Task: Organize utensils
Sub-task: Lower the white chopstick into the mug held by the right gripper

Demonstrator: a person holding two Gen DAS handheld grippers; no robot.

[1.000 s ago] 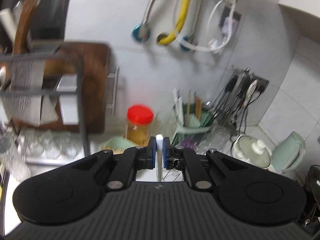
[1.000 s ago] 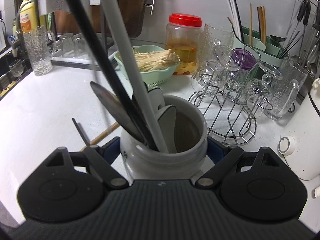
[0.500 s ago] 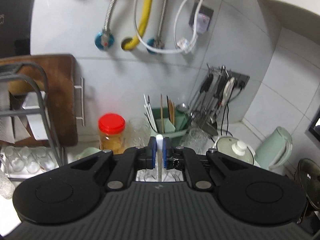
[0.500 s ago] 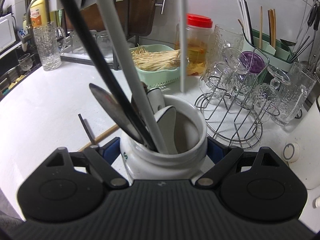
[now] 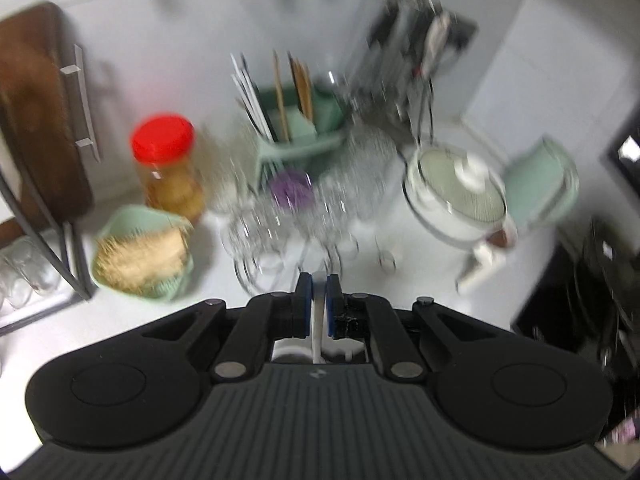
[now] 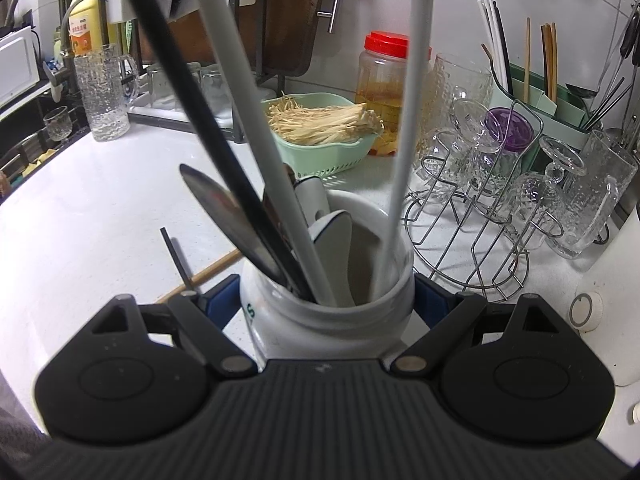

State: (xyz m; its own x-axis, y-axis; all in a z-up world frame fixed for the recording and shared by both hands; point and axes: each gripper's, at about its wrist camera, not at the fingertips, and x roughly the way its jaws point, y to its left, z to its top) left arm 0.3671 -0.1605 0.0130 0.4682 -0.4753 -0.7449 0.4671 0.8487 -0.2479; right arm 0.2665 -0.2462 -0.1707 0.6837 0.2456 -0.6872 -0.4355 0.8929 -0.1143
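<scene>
1. The white counter [image 6: 80, 208] carries everything; its back edge, along the wall, holds a green basket of pale mushrooms [image 6: 320, 136], a red-lidded jar [image 6: 384, 72] and a wire rack of upturned glasses [image 6: 492, 200].
2. The white ceramic jar [image 6: 328, 316] stands on the counter toward its front edge, well clear of that back row, with a black-handled utensil [image 6: 192, 92], a grey-handled one [image 6: 256, 120] and a dark flat blade [image 6: 224, 216] leaning to its left side.
3. My right gripper [image 6: 327, 304] angles downward, jaws partly spread, its blue pads [image 6: 430, 300] pressed on either side of the jar's body, gripping it.
4. My left gripper [image 5: 318, 304] tilts steeply down over the counter, its view blurred; the jaws are nearly together, pinching a thin white stick [image 5: 318, 312].
5. That white stick [image 6: 408, 120] hangs almost upright with its lower end inside the jar's mouth, by the right rim.
6. A loose wooden chopstick [image 6: 212, 270] and a dark one [image 6: 176, 256] lie crossed on the counter left of the jar.
</scene>
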